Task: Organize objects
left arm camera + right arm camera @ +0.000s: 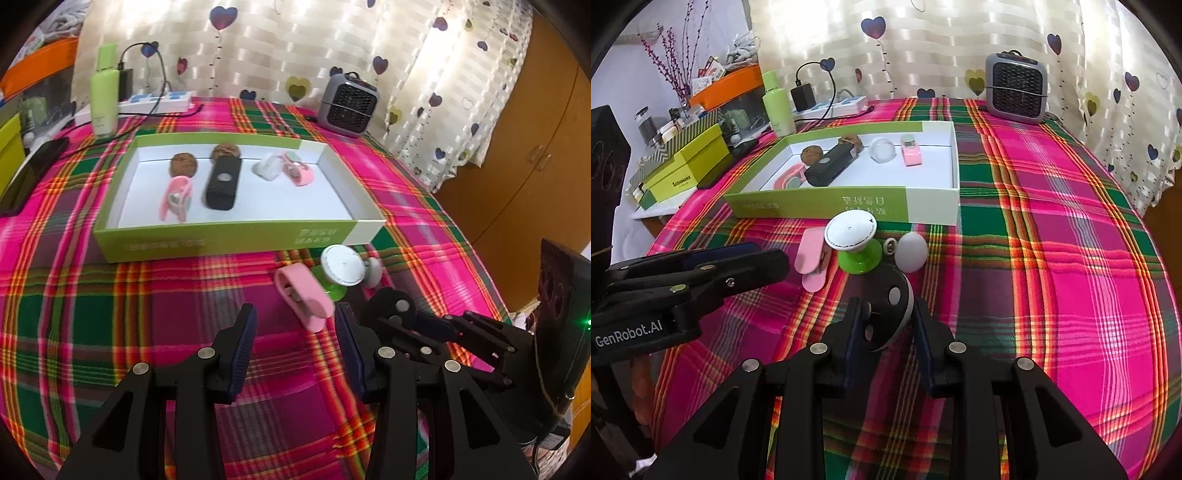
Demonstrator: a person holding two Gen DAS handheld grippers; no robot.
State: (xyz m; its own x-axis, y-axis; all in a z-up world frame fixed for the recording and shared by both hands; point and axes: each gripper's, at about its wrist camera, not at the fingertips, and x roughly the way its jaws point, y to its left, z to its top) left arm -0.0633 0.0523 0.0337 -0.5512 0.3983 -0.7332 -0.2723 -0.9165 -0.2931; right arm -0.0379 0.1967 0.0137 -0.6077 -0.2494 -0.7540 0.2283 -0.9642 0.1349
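The right claw (886, 314) pinches a black disc-shaped object (890, 302) between its pads, low over the plaid-covered worktop (1071, 258), in front of the box. The left claw (295, 325) is spread with nothing between its pads, and a pink clip (304, 295) lies on the cloth just beyond its right finger. Next to the clip stands a white-topped knob on a green base (849, 236), with a small white dome (911, 252) beside it. Behind them sits the green-and-white box (236, 236), which holds two brown walnuts (184, 162), a black rectangular gadget (221, 182), another pink clip (176, 197), a clear white piece (266, 168) and a pink piece (299, 171) at its right. A grey heater (1015, 86) stands near the curtain.
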